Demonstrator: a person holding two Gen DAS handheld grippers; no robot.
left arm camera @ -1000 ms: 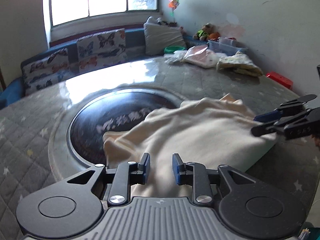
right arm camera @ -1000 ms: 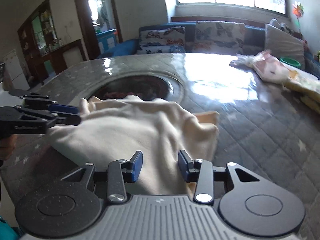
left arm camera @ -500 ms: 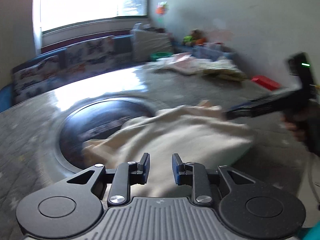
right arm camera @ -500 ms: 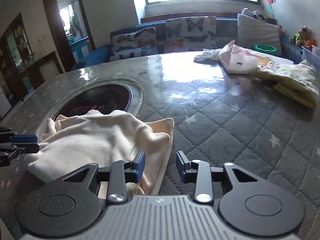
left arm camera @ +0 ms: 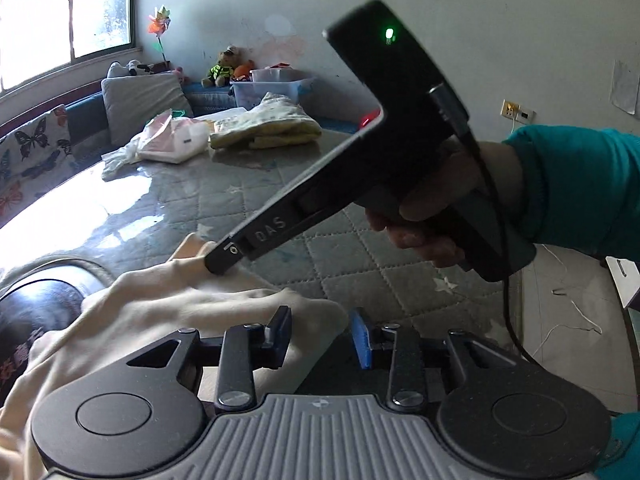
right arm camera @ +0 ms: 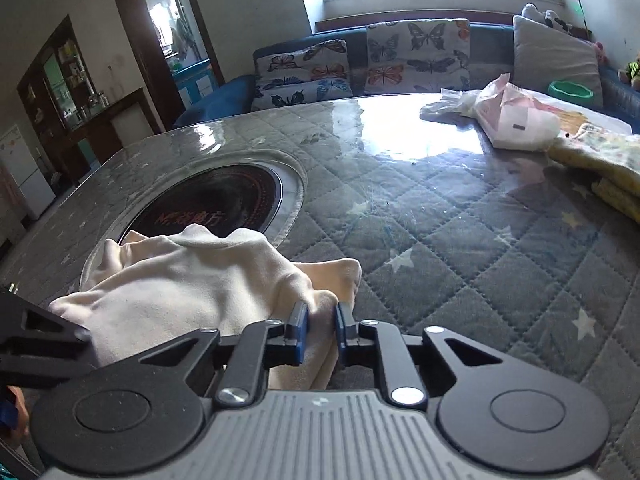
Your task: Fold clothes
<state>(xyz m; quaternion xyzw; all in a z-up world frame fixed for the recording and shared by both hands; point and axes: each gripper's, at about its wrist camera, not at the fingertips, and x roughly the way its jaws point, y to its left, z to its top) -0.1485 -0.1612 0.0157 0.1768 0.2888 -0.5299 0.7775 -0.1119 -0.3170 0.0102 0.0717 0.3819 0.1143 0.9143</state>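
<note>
Left wrist view: the left gripper (left arm camera: 320, 336) sits low at the near edge with its blue-padded jaws well apart, and the rounded near corner of a cream garment (left arm camera: 168, 320) lies between them without being pinched. The garment is heaped on a grey quilted table (left arm camera: 360, 264), spreading left over the rim of a dark round cooktop (left arm camera: 36, 308) set into the table. Across the middle of this view the right gripper (left arm camera: 222, 258) slants down from the right, its tip pressed into the far edge of the garment; a hand (left arm camera: 436, 208) with a teal sleeve (left arm camera: 580, 184) grips its handle, and a green light glows on its body. Far off on the table lie a yellowish folded cloth (left arm camera: 268, 128) and a plastic bag (left arm camera: 160, 144), with a grey cushion (left arm camera: 140, 100) behind them. Right wrist view: the right gripper (right arm camera: 320, 330) has its jaws drawn nearly together, clamped on a fold of the cream garment (right arm camera: 180, 280) that bunches up between the blue pads. The garment sits near and left on the quilted table (right arm camera: 460, 248), overlapping the near rim of the cooktop (right arm camera: 208, 208). Part of the left gripper (right arm camera: 40, 344) shows at the left edge beside the garment. Butterfly-print cushions (right arm camera: 360, 60) line the sofa beyond the table.
</note>
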